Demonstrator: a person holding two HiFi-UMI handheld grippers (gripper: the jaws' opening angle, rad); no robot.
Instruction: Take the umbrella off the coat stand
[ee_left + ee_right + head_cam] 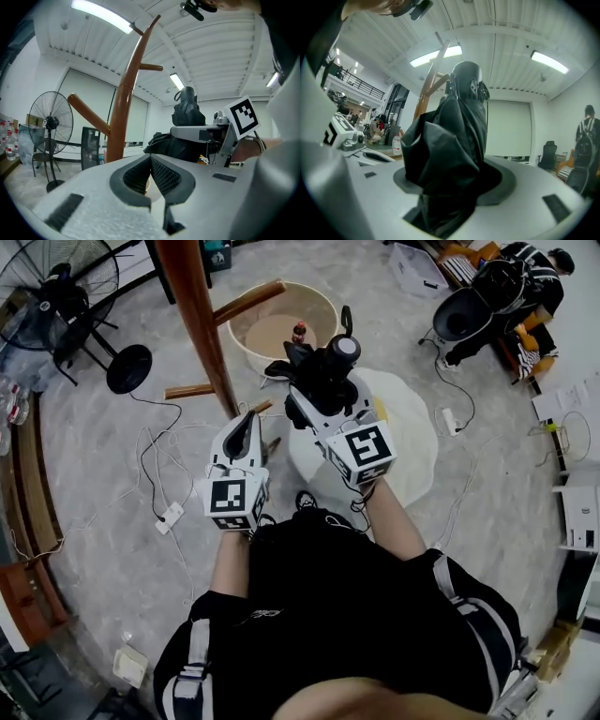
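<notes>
right gripper (450, 187) clamps crumpled black fabric umbrella (450, 140), wooden coat stand (197, 324) near

Floor (487, 521): grey, mottled; power strip (170, 517) lying on it. Fan (58, 292): black, standing. Tub (330, 306): round, beige. Ceiling (225, 51): white, ribbed; strip lights (101, 16) lit. Chair (547, 152): black.

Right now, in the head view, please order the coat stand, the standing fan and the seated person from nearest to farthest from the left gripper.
1. the coat stand, just ahead of the left gripper.
2. the standing fan, farther left.
3. the seated person, far upper right.
</notes>
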